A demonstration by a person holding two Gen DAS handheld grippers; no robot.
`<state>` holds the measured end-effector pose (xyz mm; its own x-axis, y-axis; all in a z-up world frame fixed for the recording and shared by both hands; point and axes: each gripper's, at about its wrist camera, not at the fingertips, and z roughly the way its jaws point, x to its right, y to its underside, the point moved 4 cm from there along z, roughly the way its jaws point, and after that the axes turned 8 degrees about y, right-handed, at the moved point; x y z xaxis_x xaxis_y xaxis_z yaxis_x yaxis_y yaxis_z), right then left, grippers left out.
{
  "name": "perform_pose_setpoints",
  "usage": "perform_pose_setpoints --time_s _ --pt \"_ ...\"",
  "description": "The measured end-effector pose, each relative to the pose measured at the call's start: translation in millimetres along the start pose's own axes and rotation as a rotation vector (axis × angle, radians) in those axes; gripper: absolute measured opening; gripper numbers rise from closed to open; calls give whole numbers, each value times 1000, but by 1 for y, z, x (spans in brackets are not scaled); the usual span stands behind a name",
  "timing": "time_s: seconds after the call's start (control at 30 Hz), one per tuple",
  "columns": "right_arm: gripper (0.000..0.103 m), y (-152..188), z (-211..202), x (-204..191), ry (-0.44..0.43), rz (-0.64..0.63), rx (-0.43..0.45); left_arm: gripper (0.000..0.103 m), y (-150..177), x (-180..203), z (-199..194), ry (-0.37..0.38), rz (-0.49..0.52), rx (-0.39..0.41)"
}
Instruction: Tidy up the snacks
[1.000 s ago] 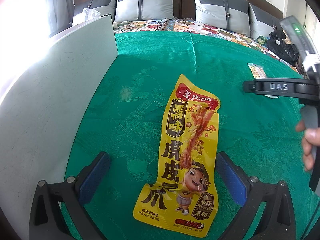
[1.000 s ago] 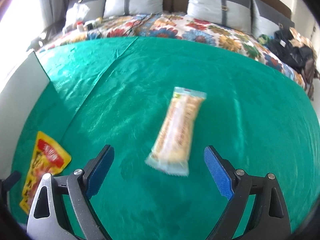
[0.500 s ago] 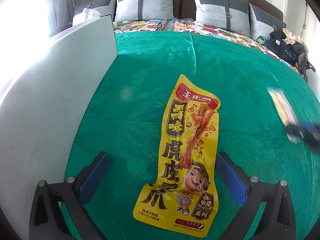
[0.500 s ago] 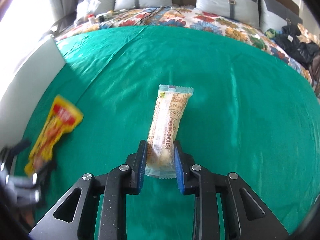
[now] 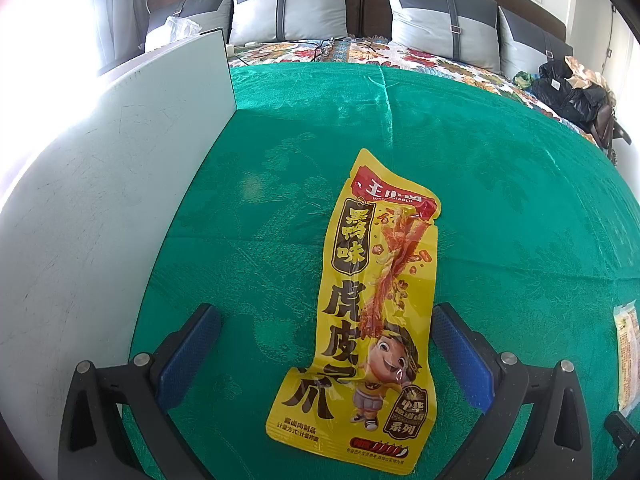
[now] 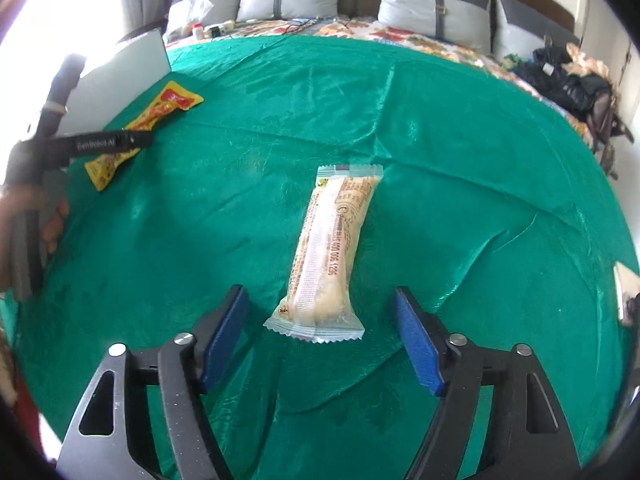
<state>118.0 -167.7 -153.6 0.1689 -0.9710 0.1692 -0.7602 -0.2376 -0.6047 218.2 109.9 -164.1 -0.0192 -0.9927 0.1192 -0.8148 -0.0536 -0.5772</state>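
Observation:
A yellow snack packet (image 5: 372, 312) with a cartoon figure lies flat on the green cloth (image 5: 480, 160). My left gripper (image 5: 324, 320) stands open astride its lower half, with both pads clear of it. A pale wrapped bar (image 6: 332, 256) lies lengthwise on the cloth between the fingers of my right gripper (image 6: 320, 294). Its jaws are opening and neither pad touches the bar. The right wrist view shows the yellow packet (image 6: 160, 114) far left. The left wrist view catches the bar (image 5: 628, 356) at its right edge.
An upright white board (image 5: 100, 200) borders the cloth on the left. A hand (image 6: 52, 220) grips the left tool's handle. Pillows (image 5: 288, 12) and a flowered bedspread lie behind, dark bags (image 5: 572, 92) at the back right. A pale object (image 6: 624, 292) shows at the right edge.
My right gripper shut on the pale bar, carried it left toward the yellow packet, then opened; the bar now rests on the cloth. The left gripper stayed put.

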Motion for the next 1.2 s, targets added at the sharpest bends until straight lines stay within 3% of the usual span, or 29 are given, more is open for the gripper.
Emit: perform_pose_setpoints --time_s 0.1,0.33,1.2 --pt "87 -1 5 1 12 49 20 103 0 0 0 0 0 0" --pt "91 -3 7 1 22 61 17 103 0 -1 0 0 0 0" --pt "93 0 6 3 22 66 17 103 1 0 0 0 -1 1"
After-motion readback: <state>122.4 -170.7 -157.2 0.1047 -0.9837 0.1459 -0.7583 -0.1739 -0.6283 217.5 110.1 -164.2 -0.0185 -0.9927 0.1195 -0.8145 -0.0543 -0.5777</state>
